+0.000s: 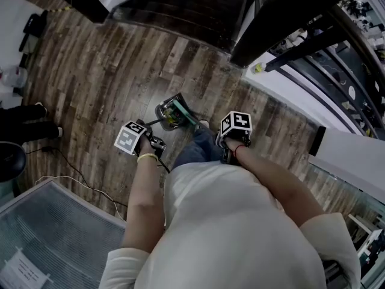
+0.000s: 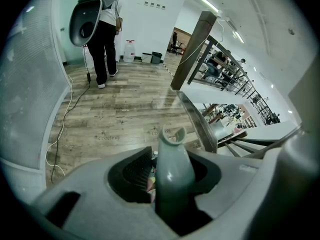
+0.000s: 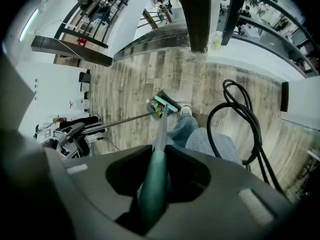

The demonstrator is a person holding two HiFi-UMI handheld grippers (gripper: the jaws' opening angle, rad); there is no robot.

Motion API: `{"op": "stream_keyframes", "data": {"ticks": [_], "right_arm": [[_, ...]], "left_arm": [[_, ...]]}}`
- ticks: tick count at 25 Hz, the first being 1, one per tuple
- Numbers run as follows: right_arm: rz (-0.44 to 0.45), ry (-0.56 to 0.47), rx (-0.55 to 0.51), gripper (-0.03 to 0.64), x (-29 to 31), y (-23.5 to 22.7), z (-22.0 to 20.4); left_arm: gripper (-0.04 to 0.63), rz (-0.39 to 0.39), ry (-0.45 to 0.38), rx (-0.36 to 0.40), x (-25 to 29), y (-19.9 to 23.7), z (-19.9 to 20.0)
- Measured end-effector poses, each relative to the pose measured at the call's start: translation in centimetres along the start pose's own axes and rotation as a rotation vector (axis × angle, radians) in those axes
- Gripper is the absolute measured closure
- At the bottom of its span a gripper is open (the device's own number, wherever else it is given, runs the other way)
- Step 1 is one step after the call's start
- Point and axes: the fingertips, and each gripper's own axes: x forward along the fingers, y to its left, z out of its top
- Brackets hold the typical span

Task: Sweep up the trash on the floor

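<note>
Wood and plastic
Grained wooden floor [image 1: 108, 83] with faint sheen; broom handle [image 3: 152, 184] and dustpan handle [image 2: 172, 169] smooth, glossy plastic.

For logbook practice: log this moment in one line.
left hand-held gripper: shut on dustpan handle | right hand-held gripper: shut on broom handle

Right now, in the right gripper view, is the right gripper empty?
No, the right gripper is shut on the green broom handle.

Open wood floor [image 1: 102, 83] ahead — hemmed by a dark post [image 1: 283, 23], white ledge [image 1: 301, 98] and floor cable [image 1: 60, 176].
</note>
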Motion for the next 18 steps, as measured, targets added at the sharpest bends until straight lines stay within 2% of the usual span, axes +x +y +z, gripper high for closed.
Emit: {"op": "stream_keyframes", "data": {"ticks": [11, 18], "right_arm": [[-0.004, -0.032, 0.033, 0.52, -0.5, -1.0, 0.8], [0.014, -0.079, 0.089, 0.52, -1.2, -2.1, 2.3]], "left_arm": [[0.457, -0.006, 0.002, -0.004, 0.0, 0.4, 0.1], [0.457, -0.002, 0.006, 0.0, 0.0, 0.3, 0.1]]}}
